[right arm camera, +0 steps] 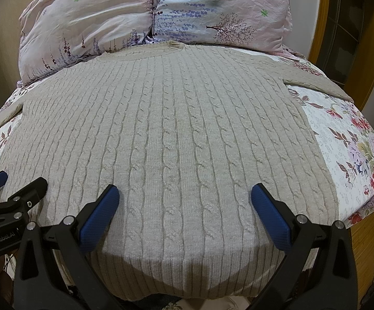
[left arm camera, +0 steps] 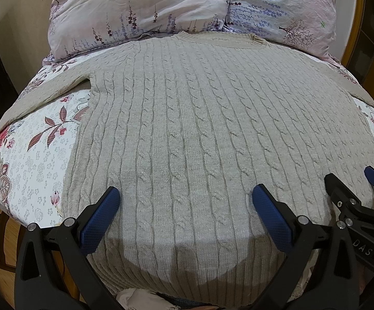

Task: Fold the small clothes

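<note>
Grey cable-knit sweater, spread flat on the bed, collar toward the pillows. Judged soft, thick, limp; best pinched at hem corners or shoulders. Left tool and right tool: both spread wide, empty, above the hem. Floral bedsheet; wooden floor beyond.

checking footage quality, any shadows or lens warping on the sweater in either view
Left wrist view: a dark shadow falls across the cable-knit sweater near its hem, between the open left tongs; fisheye bulges the bed edges. Right wrist view: the same hem shadow below the open right tongs, the same bulge, focus sharp.
</note>
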